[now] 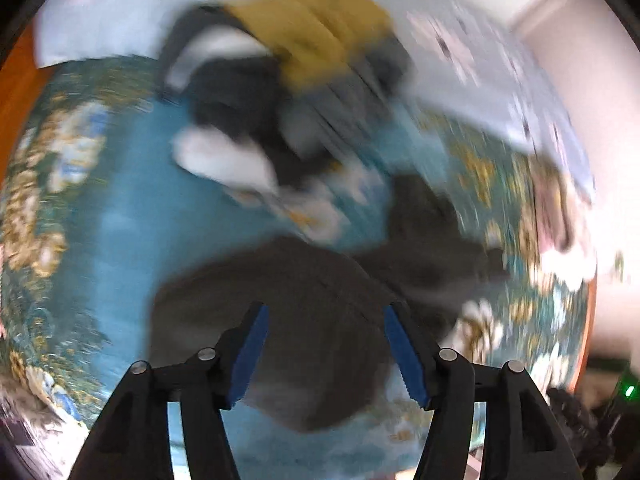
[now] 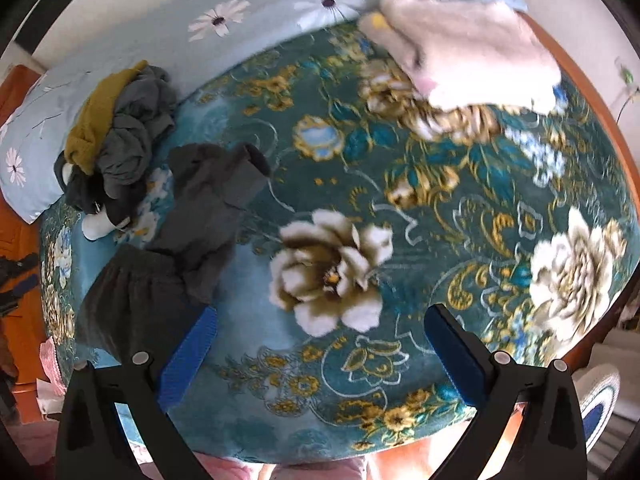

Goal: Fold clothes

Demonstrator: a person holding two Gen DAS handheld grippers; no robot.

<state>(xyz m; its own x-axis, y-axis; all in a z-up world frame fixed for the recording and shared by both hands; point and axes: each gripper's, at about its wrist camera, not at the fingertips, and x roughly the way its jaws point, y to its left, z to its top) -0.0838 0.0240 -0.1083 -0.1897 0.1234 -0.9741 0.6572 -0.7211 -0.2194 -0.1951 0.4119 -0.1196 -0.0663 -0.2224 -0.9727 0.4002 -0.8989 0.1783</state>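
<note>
Both spread: left hand-held gripper (image 1: 324, 340) over dark trousers (image 1: 304, 320), right hand-held gripper (image 2: 320, 344) over blanket (image 2: 400, 200).

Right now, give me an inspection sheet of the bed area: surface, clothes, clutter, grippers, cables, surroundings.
Surface: teal floral blanket covering the bed.
Job's things: dark trousers lying crumpled and unfolded; clothes pile of mustard, grey and black; pink stack at the far edge.
Clutter: daisy pillow beside the pile.
Grippers: left gripper jaws open above the trousers; right gripper jaws open over bare blanket.
Cables: nothing seen.
Surroundings: orange wood floor; left view blurred.
</note>
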